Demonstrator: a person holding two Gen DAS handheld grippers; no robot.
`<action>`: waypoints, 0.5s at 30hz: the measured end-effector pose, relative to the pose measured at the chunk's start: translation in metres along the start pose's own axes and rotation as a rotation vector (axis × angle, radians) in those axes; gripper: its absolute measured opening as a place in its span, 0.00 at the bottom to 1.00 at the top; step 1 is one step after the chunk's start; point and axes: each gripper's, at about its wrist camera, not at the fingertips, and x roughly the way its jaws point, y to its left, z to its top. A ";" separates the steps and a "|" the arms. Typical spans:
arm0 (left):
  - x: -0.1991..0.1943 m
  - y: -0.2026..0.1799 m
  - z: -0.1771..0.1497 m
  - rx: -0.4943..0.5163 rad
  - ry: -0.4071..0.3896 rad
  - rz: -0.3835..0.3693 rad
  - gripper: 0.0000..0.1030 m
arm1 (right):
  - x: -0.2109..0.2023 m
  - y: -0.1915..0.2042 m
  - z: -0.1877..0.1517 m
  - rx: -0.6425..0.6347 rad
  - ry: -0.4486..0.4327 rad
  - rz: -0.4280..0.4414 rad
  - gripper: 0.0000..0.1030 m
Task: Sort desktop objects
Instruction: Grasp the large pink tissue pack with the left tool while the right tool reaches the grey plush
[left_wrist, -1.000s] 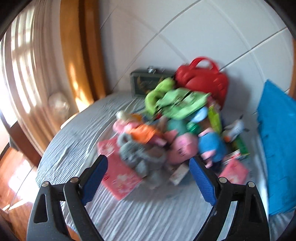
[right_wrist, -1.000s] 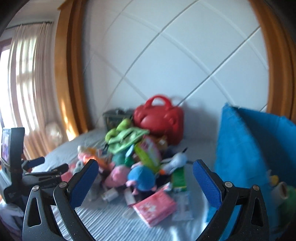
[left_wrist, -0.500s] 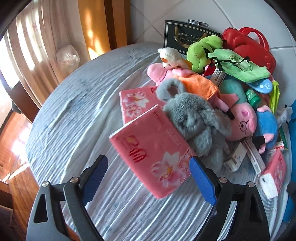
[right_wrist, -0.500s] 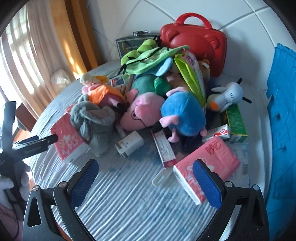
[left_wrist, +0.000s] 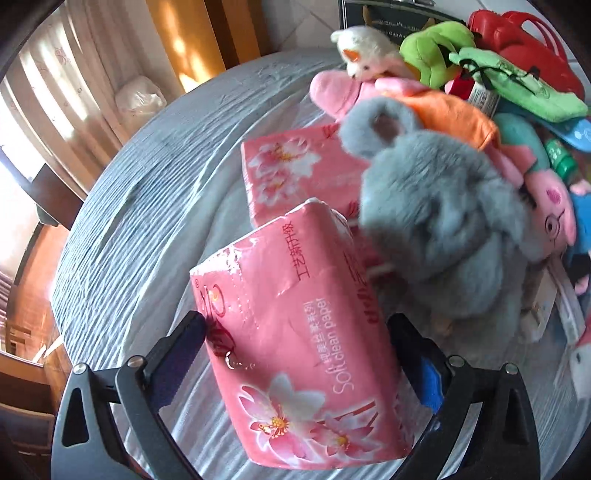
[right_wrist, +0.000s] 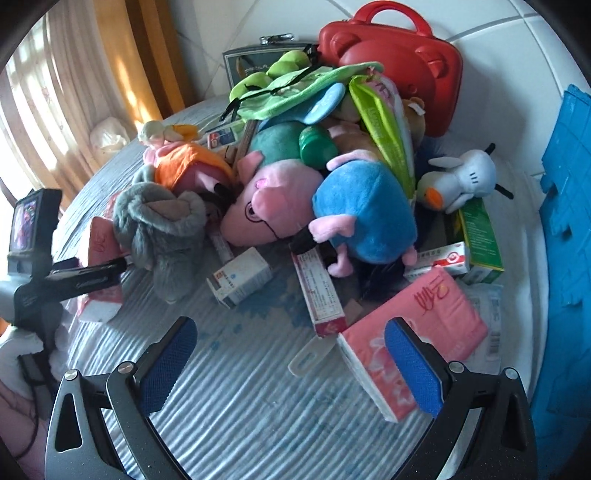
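Straddling the pink tissue pack with left gripper fingers just opened wide, unclamped; next needs closing; right gripper fingers apart, empty.

Each claw is built from matte black plastic arms with triangular cut-outs and round silver screw heads at the joints. The left claw carries two fingers faced with blue ribbed pads, one of them in shadow and looking almost navy. The right claw has the same black frame, silver screws and bright blue textured pads. Seen from the right wrist, the left tool's black body bears a small lit screen and faint white lettering along one finger.
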 end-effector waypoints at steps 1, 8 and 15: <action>0.000 0.008 -0.004 0.006 0.007 -0.021 0.96 | 0.005 0.003 0.002 -0.003 0.007 0.012 1.00; -0.004 0.037 -0.008 0.023 0.012 -0.053 0.96 | 0.029 0.034 0.020 -0.034 0.028 0.076 1.00; 0.009 0.056 -0.006 0.024 0.027 -0.055 0.95 | 0.052 0.084 0.039 -0.131 0.046 0.110 1.00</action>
